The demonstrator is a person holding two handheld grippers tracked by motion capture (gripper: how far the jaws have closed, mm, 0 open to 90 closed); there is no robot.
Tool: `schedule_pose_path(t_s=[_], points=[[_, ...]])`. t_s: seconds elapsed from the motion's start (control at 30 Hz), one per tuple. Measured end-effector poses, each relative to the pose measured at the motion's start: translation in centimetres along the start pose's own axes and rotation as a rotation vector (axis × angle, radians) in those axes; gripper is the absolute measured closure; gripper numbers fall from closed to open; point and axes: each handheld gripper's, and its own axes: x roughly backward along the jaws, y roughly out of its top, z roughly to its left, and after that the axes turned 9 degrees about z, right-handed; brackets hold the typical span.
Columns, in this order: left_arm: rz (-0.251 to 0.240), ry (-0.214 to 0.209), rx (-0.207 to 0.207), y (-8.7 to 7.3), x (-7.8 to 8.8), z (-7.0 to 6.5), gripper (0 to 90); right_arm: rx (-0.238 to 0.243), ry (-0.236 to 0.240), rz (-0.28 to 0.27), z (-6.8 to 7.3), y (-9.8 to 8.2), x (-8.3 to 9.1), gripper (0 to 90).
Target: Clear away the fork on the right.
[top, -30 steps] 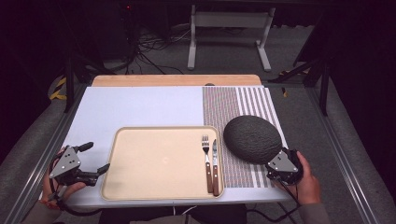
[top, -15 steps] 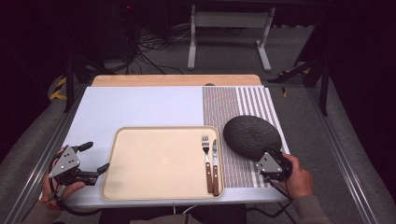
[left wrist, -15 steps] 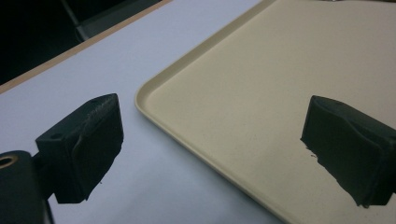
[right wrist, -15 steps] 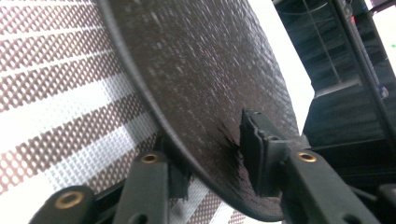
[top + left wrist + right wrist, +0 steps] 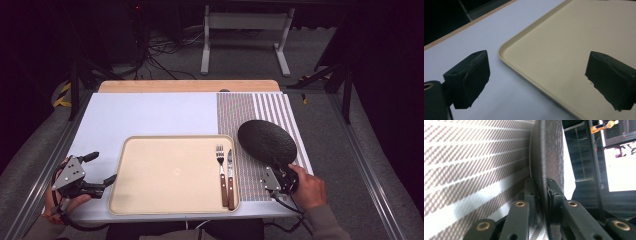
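R gripper [image 5: 274, 176] sits at the near right of the surface [image 5: 150, 112], w/ its fingers [image 5: 530, 195] clamped on the near rim of the dark round plate [image 5: 266, 141]. Right gripper view: plate rim [image 5: 544, 170] runs edge-on between the 2 fingers, one on each face, pads pressing on it, fingers have just been closing & are now narrow w/ the plate between them. Plate looks tipped, far part over the striped mat [image 5: 250, 115], near edge at the gripper. The person's R hand [image 5: 307, 187] wraps the gripper body from the near side

L gripper [image 5: 97, 170] is at the near left, just beside the tray's left edge, held in the L hand [image 5: 62, 202]. Its fingers [image 5: 471, 75] stand wide apart, nothing between them but surface & tray; left gripper view has one finger over the pale surface, the other over the tray floor, tray corner in the gap

Beige tray [image 5: 150, 175] lies near-centre on the surface, mostly bare. Fork [image 5: 220, 172] & knife [image 5: 230, 177], both wood-handled, lie side by side along the tray's right side, handles toward the person, tips away. Plate is just right of the tray, apart from the cutlery
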Motion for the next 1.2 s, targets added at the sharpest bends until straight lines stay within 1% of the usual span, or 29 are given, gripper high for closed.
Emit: schedule_pose_path(t_s=[0.03,0.07,0.1,0.13,0.17,0.23,0.27,0.3,0.37,0.4,0.47,0.6,0.73,0.8,0.83,0.9,0.97,1.0,1.1,1.13,1.2], points=[[0.000,0.000,0.000,0.0,0.0,0.0,6.3,-0.007,-0.010,0.003,0.1,0.3,0.0,83.6],[-0.001,0.000,0.000,0.0,0.0,0.0,6.2,0.016,-0.019,0.008,0.0,0.6,0.0,84.7],[-0.001,0.000,0.000,0.0,0.0,0.0,6.2,0.023,-0.011,0.014,0.0,0.8,0.0,85.3],[-0.001,0.001,0.000,0.0,0.0,0.0,6.2,0.023,-0.011,0.014,0.0,0.8,0.0,85.3],[-0.001,0.002,0.000,0.0,0.0,0.0,6.2,0.011,-0.027,0.018,-0.1,1.2,-0.1,85.4],[0.000,0.002,0.000,0.0,0.0,0.1,6.2,0.013,-0.028,0.019,-0.1,1.5,-0.2,85.4],[0.000,0.001,0.000,0.0,0.0,0.1,6.2,0.026,-0.030,0.028,-0.1,1.6,-0.1,85.5],[0.000,0.001,0.000,0.0,0.0,0.1,6.2,0.025,-0.032,0.030,0.0,1.7,-0.2,85.5],[0.000,0.002,-0.001,0.0,0.0,0.1,6.3,0.011,-0.036,0.035,0.0,1.9,-0.2,85.6],[0.000,0.004,-0.003,0.0,0.0,0.1,6.2,0.015,-0.034,0.039,-0.1,2.0,-0.1,85.6],[0.000,0.007,-0.003,0.0,0.1,0.1,6.2,-0.004,-0.026,0.039,-0.2,2.1,0.0,85.6],[0.001,0.005,-0.002,0.0,0.0,0.1,6.2,-0.014,-0.020,0.039,-0.4,2.1,0.2,85.7],[0.000,0.010,-0.008,0.0,0.1,0.1,6.2,-0.034,-0.012,0.037,-0.5,2.3,0.4,85.7],[-0.001,0.007,-0.001,0.0,0.1,0.1,6.3,-0.031,-0.016,0.037,-0.5,2.4,0.5,85.7],[0.002,0.004,0.002,0.0,0.1,0.1,6.3,-0.036,-0.026,0.037,-0.4,2.5,0.6,85.7],[0.000,0.004,0.004,0.0,0.1,0.1,6.2,-0.047,-0.030,0.028,-0.5,2.7,0.8,85.7],[-0.004,0.008,0.002,0.0,0.1,0.1,6.2,-0.039,-0.035,0.023,-0.7,2.8,1.1,85.7],[-0.001,0.006,0.001,0.0,0.1,0.1,6.2,-0.065,-0.035,0.012,-0.7,2.9,1.2,85.7],[-0.001,0.007,0.002,0.0,0.1,0.1,6.2,-0.062,-0.045,0.005,-0.9,3.2,1.6,85.7],[-0.001,0.008,0.001,0.0,0.2,0.1,6.2,-0.077,-0.047,-0.006,-0.9,3.3,1.9,85.7],[-0.001,0.007,0.001,0.0,0.1,0.1,6.2,-0.079,-0.058,-0.011,-1.0,3.5,2.2,85.7]])
